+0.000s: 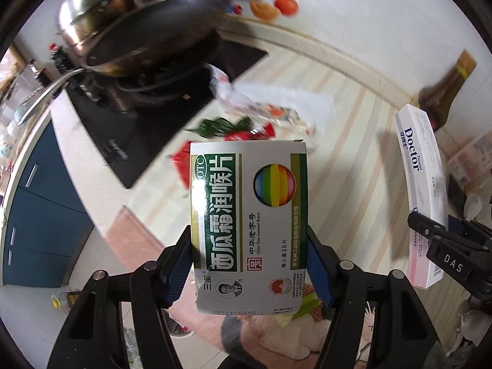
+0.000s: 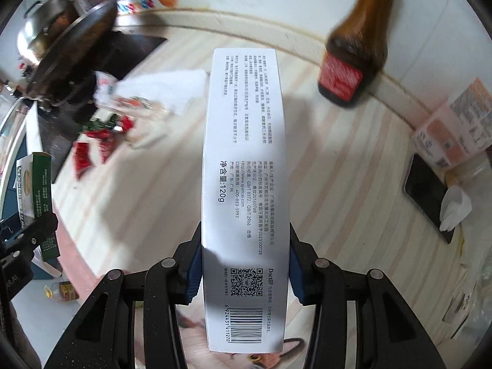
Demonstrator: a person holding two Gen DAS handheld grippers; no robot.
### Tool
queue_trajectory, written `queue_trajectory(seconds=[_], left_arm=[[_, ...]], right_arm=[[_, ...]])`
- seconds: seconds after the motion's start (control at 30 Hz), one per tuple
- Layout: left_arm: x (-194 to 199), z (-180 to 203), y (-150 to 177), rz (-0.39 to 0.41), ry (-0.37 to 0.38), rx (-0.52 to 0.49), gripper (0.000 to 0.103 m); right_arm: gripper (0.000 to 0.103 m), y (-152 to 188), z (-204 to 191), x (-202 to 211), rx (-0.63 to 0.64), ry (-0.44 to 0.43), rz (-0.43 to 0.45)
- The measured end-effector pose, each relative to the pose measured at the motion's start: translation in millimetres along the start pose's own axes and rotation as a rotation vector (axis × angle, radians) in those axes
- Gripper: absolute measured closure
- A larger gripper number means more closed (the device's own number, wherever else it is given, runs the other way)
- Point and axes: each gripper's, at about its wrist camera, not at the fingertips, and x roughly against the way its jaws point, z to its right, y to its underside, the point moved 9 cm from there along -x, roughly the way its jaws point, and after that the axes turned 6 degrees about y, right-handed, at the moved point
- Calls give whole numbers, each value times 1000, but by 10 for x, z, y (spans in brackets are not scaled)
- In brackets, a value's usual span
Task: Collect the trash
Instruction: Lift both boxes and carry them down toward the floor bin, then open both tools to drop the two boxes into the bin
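While clamped: lozenge box (image 1: pixel 249 227) between tool (image 1: pixel 249 264) pads

Wok (image 1: pixel 153 40), sauce bottle (image 2: pixel 356 46), perhaps phone (image 2: pixel 426 196)

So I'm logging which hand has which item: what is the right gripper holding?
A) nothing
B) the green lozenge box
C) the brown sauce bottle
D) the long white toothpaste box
D: in the right wrist view the right gripper has its jaws clamped on both sides of the long white toothpaste box; the lozenge box sits in the left gripper, and the bottle stands apart by the wall.
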Motion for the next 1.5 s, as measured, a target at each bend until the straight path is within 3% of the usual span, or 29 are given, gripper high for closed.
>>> queue_trajectory(seconds=[0.17,0.43,0.63,0.93,1.1,1.23,1.37,1.5], left_arm=[[361,-323,100,61,-7,34,39],[904,-1122,570,139,-66,159,39],[1236,-1881,1134,193,-165,281,39],[1215,-2902,2126,136,-250,519,39],[873,-3333,2719,62,-263,631,39],[294,-3691,3396,-36,-255,738,39],[-518,-3932,4171,-160,-227,855,39],[-1589,-4040,5006,-302,-134,978,39]], right_arm=[[55,-44,-277,324,40,-18,61],[55,258,-1076,814,148,-86,129],[55,589,-1873,1033,256,-189,150],[55,1312,-3143,869,473,-278,64],[55,1804,-3753,538,582,-289,6],[55,2236,-4123,79,668,-288,-56],[55,2844,-4406,-732,773,-295,-188],[55,3636,-4568,-1883,851,-297,-401]])
